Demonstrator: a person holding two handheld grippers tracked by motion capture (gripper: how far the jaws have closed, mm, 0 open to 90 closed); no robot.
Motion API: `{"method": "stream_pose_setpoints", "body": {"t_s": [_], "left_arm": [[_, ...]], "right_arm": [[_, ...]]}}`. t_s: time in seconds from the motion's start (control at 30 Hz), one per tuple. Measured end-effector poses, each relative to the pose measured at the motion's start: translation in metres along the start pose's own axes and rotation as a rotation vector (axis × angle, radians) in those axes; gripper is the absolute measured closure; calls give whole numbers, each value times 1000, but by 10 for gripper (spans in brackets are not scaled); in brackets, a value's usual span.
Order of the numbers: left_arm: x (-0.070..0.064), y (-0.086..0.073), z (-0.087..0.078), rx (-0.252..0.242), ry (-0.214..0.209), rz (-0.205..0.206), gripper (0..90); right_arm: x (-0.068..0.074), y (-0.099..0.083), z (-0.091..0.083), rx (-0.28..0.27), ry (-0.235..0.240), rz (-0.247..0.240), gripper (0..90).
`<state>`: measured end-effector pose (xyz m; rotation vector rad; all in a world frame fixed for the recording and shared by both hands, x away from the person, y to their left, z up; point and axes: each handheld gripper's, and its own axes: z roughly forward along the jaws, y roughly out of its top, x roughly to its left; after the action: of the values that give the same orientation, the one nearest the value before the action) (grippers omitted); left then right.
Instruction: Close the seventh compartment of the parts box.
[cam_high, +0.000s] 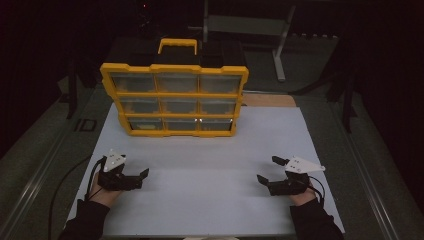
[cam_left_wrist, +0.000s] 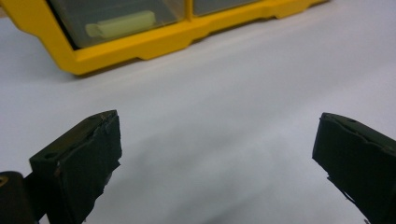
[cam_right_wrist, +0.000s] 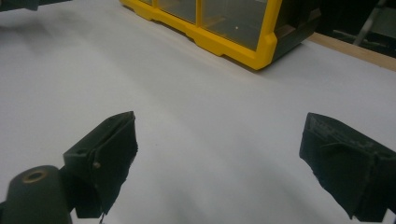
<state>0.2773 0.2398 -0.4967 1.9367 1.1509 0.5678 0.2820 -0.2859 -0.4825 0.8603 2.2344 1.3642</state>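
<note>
We've got both grippers parked on the white sheet (cam_high: 210, 200) at the near edge. Left gripper (cam_high: 144, 177) near left, jaws spread wide, nothing between them. Right gripper (cam_high: 267, 172) near right, same: wide open, empty. Bare sheet between the two, well apart. Farther back, centre-left, the yellow organizer case (cam_high: 174, 99) stands upright, drawers facing us. A pale yellowish roll (cam_left_wrist: 120, 24) lies in its bottom-left drawer.
</note>
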Motion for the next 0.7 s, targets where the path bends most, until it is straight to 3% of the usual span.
{"method": "stream_pose_setpoints", "body": {"t_s": [0.13,0.4,0.7], "left_arm": [[-6,-6,-3,-2,-11,-14,14],[-25,-21,-10,-16,-39,1,15],[-35,-29,-22,-26,-56,5,15]], "right_arm": [[0,0,0,-1,0,-3,112],[0,0,-1,1,-1,-3,112],[1,0,-1,1,1,-4,112]]}}
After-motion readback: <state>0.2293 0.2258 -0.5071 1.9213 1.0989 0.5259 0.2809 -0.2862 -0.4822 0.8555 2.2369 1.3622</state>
